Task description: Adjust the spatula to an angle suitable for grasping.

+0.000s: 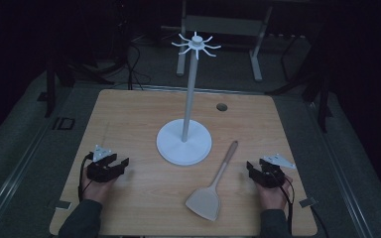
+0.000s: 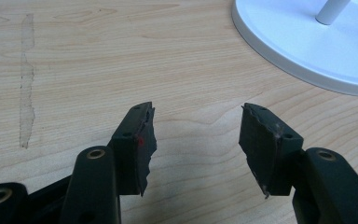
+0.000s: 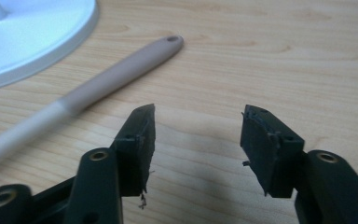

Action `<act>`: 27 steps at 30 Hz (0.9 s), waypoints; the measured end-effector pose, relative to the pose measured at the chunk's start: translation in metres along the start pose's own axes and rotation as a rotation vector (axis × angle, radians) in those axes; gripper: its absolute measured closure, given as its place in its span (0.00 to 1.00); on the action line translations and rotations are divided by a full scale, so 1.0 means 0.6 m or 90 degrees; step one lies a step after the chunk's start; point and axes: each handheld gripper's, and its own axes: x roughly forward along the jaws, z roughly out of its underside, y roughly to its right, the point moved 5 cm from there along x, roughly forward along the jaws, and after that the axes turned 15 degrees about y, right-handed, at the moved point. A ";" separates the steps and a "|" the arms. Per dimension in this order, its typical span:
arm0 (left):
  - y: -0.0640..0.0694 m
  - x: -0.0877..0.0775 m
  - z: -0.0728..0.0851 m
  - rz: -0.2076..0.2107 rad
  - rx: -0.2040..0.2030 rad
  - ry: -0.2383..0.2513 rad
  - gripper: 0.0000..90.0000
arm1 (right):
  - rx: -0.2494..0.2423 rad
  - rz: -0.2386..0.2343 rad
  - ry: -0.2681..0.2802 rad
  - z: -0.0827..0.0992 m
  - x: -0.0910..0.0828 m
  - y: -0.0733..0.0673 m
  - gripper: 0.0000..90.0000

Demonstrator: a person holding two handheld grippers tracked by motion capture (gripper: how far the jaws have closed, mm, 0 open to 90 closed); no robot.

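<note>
On the bench (image 1: 129, 114) the spatula (image 1: 212, 186) lies flat at about five o'clock from the stand (image 1: 184, 141), its broad blade toward the near edge and its handle running up toward one o'clock, the tip stopping just short of the stand's round white base without touching it. The right tongs (image 1: 256, 168) rest at three o'clock from the spatula, near its handle but apart from it; in the right gripper view the right tongs stand wide apart with bare wood between them, gripping nothing, and the handle crosses at ten o'clock ahead of them, blurred at its near end and cut off by the left edge, so the blade is out of sight there. The left tongs (image 1: 116, 161) sit at eight o'clock from the stand, well apart from the spatula; the left gripper view shows the left tongs (image 2: 196, 128) likewise spread open over bare wood, with the stand's base cut off at the top right corner and its pole visible only as a stub. A pale streak (image 2: 26, 79) marks the wood at ten o'clock in that view. In the high view the room beyond the bench is dark and hard to read; the stand's hooked crown (image 1: 196, 45) shows against it, and a small dark hole (image 1: 222, 107) sits at one o'clock from the base. The person's sleeves are cut off at the bottom edge.
</note>
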 end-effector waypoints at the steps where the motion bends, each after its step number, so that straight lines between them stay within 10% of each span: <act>1: 0.000 0.000 0.000 0.000 0.000 0.000 0.50 | -0.005 0.000 0.001 -0.002 -0.002 -0.003 0.46; 16: -0.001 0.000 0.001 -0.001 0.000 -0.001 0.50 | -0.043 -0.014 -0.006 -0.028 -0.008 -0.068 0.38; 27: -0.001 -0.001 0.001 -0.003 -0.004 0.001 0.50 | -0.086 -0.172 -0.022 -0.025 -0.008 -0.158 0.98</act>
